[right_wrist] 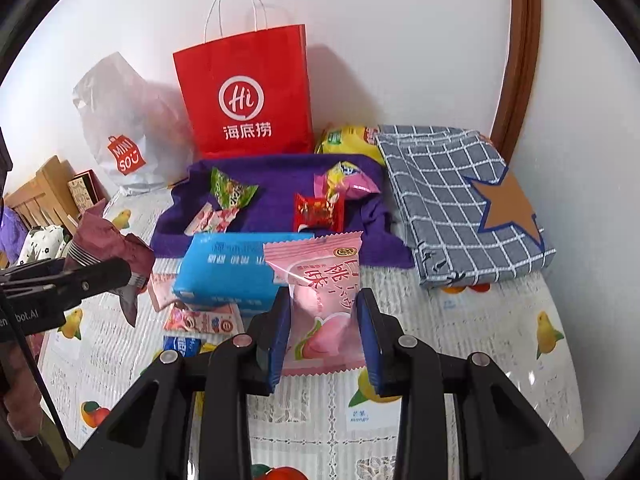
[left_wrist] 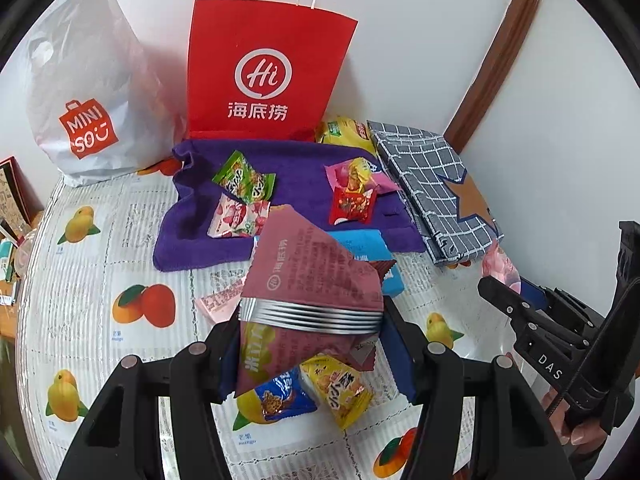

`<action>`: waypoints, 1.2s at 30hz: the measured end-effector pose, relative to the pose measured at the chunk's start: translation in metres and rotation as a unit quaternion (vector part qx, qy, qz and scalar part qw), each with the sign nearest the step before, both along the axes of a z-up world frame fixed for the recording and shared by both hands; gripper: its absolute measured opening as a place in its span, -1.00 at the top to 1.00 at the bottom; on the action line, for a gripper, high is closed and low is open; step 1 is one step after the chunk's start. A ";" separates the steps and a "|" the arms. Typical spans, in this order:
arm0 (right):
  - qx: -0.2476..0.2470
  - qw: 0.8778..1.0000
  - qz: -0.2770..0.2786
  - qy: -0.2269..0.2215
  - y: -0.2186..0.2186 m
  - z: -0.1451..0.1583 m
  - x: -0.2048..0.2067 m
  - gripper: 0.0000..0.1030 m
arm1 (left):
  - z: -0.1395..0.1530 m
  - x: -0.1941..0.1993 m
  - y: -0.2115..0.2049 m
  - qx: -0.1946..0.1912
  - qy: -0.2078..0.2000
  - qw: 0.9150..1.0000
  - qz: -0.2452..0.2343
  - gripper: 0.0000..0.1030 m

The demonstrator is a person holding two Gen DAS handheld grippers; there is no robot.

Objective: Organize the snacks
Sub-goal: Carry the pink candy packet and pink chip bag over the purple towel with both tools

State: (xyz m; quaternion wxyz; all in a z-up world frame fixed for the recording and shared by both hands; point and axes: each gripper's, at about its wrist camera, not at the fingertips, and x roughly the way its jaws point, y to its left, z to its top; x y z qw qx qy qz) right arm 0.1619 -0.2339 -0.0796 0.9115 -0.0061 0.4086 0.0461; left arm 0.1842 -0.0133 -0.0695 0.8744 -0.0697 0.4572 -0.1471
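Above table (right_wrist: 460, 320) | left gripper (left_wrist: 312, 344) tilted down, gripping maroon packet (left_wrist: 308, 268)

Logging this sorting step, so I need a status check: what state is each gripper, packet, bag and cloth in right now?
Left gripper: shut on maroon packet, lifted.
Right gripper: shut on pink packet, lifted.
Red bag: upright, against wall.
White bag: upright, crumpled.
Purple towel: spread flat, snacks lying on it.
Checked cloth: folded.
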 end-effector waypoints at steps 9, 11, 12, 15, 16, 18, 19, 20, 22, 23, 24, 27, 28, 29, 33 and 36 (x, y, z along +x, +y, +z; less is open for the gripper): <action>-0.002 1.000 0.005 -0.004 0.001 0.016 0.027 0.36 | 0.012 0.021 -0.002 0.000 -0.008 1.000 0.008 -0.13; -0.001 1.000 0.004 -0.006 0.001 0.018 0.033 0.36 | 0.013 0.026 -0.004 0.004 -0.008 1.000 0.006 -0.13; 0.000 1.000 0.005 -0.007 0.001 0.019 0.037 0.36 | 0.013 0.029 -0.005 0.006 -0.008 1.000 0.006 -0.13; 0.003 1.000 0.002 -0.005 0.002 0.020 0.049 0.36 | 0.013 0.038 -0.006 0.007 -0.008 1.000 0.005 -0.13; 0.003 1.000 0.003 -0.005 0.002 0.020 0.053 0.36 | 0.013 0.042 -0.006 0.005 -0.009 1.000 0.005 -0.13; 0.002 1.000 0.004 -0.005 0.004 0.019 0.060 0.36 | 0.013 0.048 -0.006 0.005 -0.009 1.000 0.006 -0.13; 0.002 1.000 0.005 -0.005 0.006 0.019 0.064 0.36 | 0.013 0.051 -0.006 0.005 -0.009 1.000 0.006 -0.13; 0.000 1.000 0.006 -0.005 0.007 0.018 0.068 0.36 | 0.012 0.055 -0.006 0.005 -0.008 1.000 0.006 -0.13; 0.001 1.000 0.007 -0.004 0.008 0.016 0.077 0.36 | 0.010 0.061 -0.004 0.006 -0.006 1.000 0.006 -0.13; 0.002 1.000 0.006 -0.002 0.008 0.015 0.081 0.36 | 0.009 0.065 -0.003 0.007 -0.005 1.000 0.007 -0.13; 0.004 1.000 0.006 0.000 0.009 0.013 0.086 0.36 | 0.008 0.069 -0.002 0.007 -0.004 1.000 0.007 -0.13; 0.006 1.000 0.005 0.006 0.011 0.007 0.101 0.36 | 0.005 0.081 0.001 0.007 -0.001 1.000 0.011 -0.13; 0.006 1.000 0.005 0.009 0.013 0.004 0.106 0.36 | 0.004 0.085 0.003 0.007 0.000 1.000 0.012 -0.13; 0.004 1.000 0.005 0.012 0.014 0.001 0.112 0.36 | 0.002 0.089 0.005 0.005 0.002 1.000 0.013 -0.13; 0.000 1.000 0.005 0.019 0.020 -0.006 0.129 0.36 | -0.007 0.104 0.010 0.007 0.010 1.000 0.016 -0.13; 0.001 1.000 0.003 0.022 0.023 -0.013 0.141 0.36 | -0.013 0.114 0.012 0.015 0.017 1.000 0.013 -0.13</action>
